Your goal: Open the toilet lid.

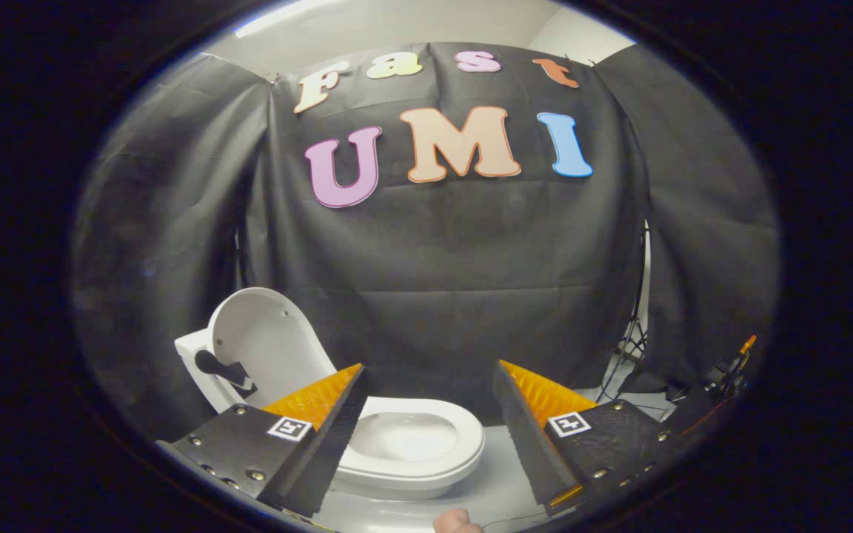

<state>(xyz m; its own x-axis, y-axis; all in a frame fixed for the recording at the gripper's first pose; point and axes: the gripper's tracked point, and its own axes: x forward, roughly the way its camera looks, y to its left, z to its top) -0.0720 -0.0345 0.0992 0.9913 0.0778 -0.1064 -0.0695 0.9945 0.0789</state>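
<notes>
Pale floor (pixel 486 488) and black cloth wall (pixel 441 296) surround the white toilet (pixel 412 451). Its lid (pixel 267 348) stands upright behind the bowl. Gripper (pixel 426 414) jaws are released, grasping nothing.

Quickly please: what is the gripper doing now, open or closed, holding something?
Gripper: open, holding nothing; the toilet lies beyond its fingers, lid already upright.

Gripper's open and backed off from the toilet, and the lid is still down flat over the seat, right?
Not quite. The gripper view shows the lid raised upright against the tank, leaving the seat and bowl uncovered. The rest holds: the gripper is open, gripping nothing, short of the toilet.
</notes>
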